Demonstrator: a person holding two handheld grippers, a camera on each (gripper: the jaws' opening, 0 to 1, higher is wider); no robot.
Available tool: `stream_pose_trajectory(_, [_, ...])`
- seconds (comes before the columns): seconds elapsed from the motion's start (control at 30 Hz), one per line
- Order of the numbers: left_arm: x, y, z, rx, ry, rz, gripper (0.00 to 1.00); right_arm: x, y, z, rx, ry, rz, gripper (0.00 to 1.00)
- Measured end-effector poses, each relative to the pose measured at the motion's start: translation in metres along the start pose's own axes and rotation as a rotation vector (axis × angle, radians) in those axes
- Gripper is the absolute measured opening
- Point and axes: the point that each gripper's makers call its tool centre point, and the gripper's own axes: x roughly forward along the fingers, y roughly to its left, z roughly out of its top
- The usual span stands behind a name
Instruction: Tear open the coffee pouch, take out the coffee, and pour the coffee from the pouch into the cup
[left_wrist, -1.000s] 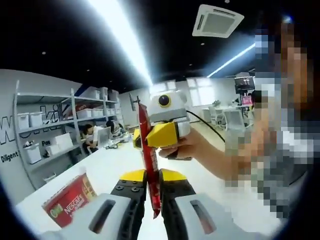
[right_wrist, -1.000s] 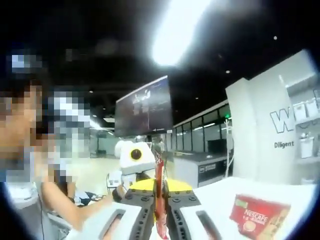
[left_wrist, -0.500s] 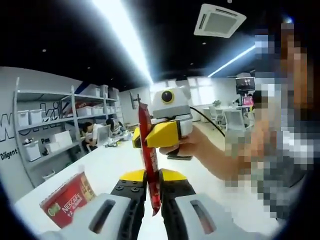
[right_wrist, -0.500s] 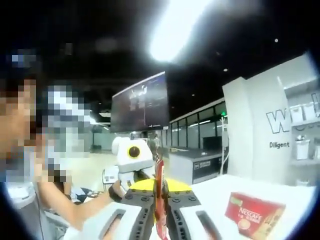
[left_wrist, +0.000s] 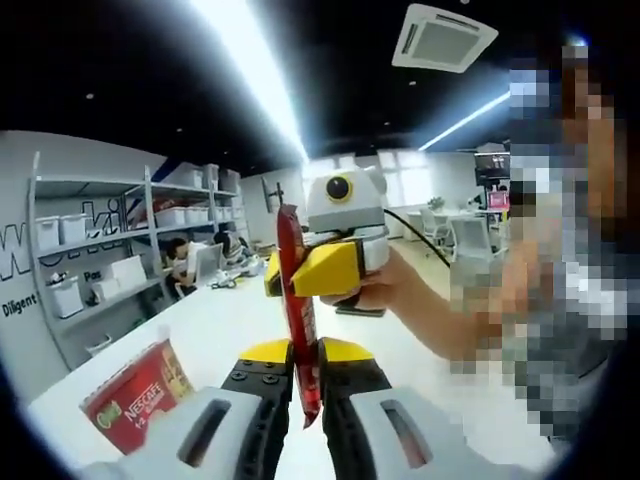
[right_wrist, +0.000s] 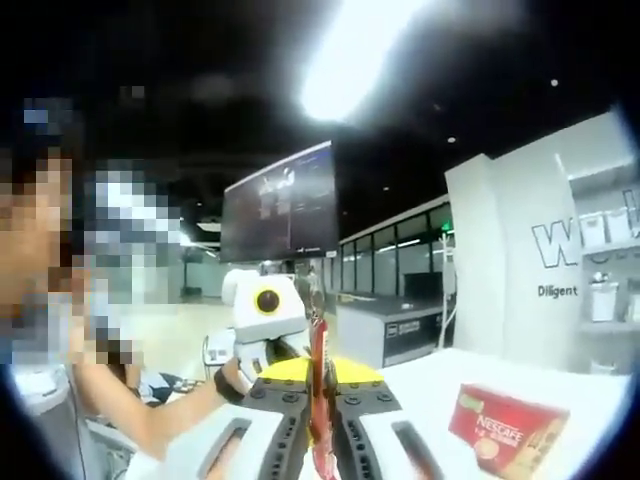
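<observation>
Above the white table, the red coffee pouch stood upright between both tools, long axis vertical, one end pointing at the ceiling lights.

Left gripper view, left to right: open shelving with white bins stood along the wall; a red Nescafé box lay on the table near the view's lower left; the left gripper was clamped narrow on the pouch's lower part; the right gripper pinched the pouch higher up, with a hand behind it. A ceiling air vent sat above.

Right gripper view, left to right: a dark hanging screen was in the office behind; the left gripper was seen beyond the pouch; the right gripper was closed tight on the pouch; the Nescafé box lay on the table at right.

Against half a second before, the pouch stayed pinched at both ends, untorn; only slight camera drift.
</observation>
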Motion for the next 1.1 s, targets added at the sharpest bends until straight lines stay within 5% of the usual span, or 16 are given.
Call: stream_pose_trajectory(1.1, [0.0014, -0.0055, 0.0018, 0.006, 0.014, 0.011, 0.12, -0.0031, 0.0069, 0.0018, -0.004, -0.004, 0.008, 0.07])
